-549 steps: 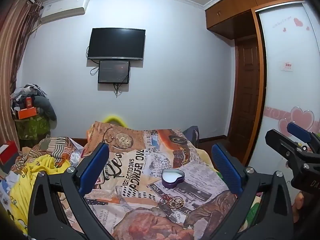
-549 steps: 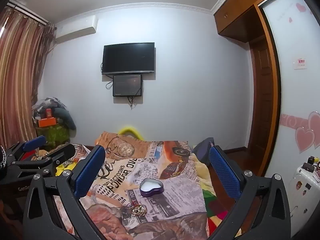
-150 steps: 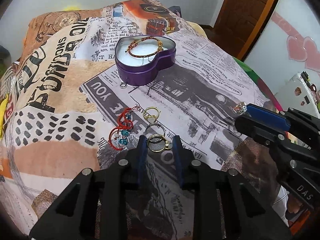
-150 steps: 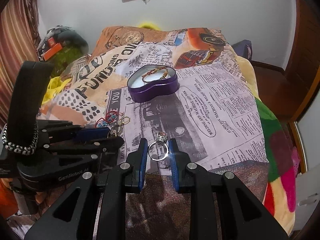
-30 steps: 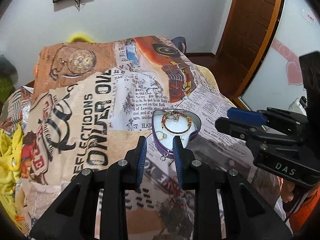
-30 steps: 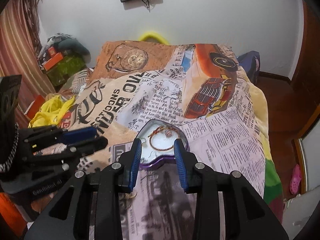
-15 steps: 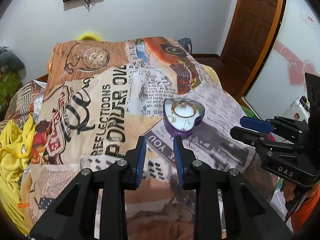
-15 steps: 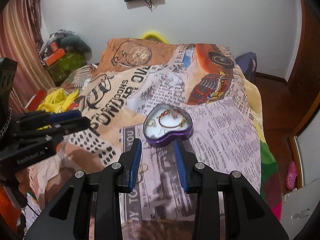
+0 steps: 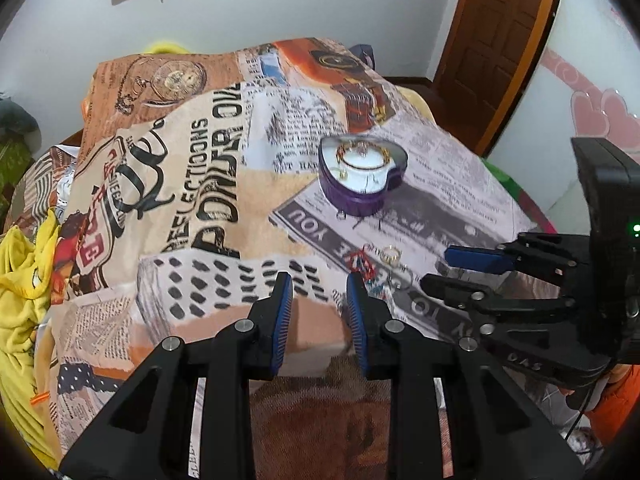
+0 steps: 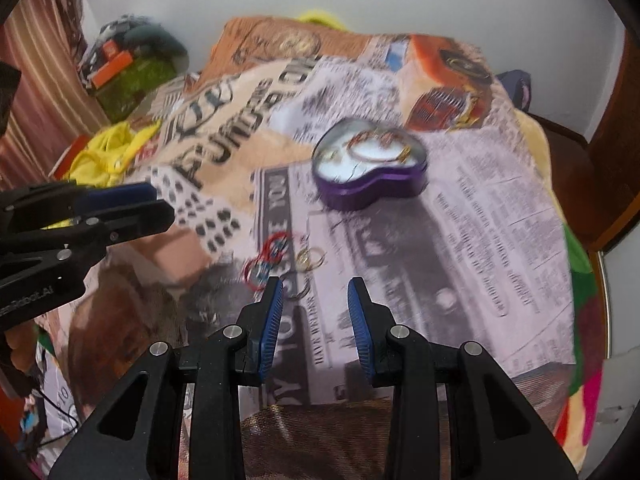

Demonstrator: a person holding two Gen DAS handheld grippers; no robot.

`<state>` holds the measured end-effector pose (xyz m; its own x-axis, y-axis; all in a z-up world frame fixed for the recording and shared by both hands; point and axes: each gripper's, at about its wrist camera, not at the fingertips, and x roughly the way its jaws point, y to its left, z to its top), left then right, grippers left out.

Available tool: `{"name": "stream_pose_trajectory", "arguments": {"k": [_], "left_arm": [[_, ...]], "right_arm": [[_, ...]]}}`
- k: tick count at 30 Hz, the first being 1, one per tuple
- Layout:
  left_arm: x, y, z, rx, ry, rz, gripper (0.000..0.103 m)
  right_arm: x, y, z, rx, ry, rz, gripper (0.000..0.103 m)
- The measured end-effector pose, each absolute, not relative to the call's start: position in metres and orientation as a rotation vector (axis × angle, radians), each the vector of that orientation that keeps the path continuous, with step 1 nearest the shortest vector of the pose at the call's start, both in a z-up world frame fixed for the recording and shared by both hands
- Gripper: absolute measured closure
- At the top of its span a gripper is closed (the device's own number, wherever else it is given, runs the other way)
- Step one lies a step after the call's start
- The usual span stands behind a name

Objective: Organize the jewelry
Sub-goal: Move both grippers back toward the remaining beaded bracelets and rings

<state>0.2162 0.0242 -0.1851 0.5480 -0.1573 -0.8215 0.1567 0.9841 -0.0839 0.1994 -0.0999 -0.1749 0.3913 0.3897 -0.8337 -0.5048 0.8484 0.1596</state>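
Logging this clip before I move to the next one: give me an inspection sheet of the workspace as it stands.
Surface: bed under a newspaper-print blanket.
Job's things: purple heart-shaped tin, open, with a bracelet and small gold pieces inside; red beaded piece and loose rings lie on the blanket nearer the camera.
Clutter: yellow cloth at the bed's edge.
Grippers: left gripper and right gripper both part open, nothing between the pads.
Cables: thin black cable by the left gripper's body.
Surroundings: white wall, wooden door, striped curtain.
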Motion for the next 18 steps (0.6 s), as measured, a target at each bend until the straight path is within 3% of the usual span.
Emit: {"name": "stream_pose_trajectory", "arguments": {"k": [16, 18], "left_arm": [[0.222, 0.024, -0.204, -0.036, 1.016, -0.22, 0.076], [0.223, 0.022, -0.206, -0.044, 1.022, -0.232, 0.076]], "right_arm": [[0.195, -0.077, -0.196, -0.246, 1.008, 0.626, 0.072], [0.195, -0.077, -0.196, -0.242, 1.003, 0.632, 0.076]]}}
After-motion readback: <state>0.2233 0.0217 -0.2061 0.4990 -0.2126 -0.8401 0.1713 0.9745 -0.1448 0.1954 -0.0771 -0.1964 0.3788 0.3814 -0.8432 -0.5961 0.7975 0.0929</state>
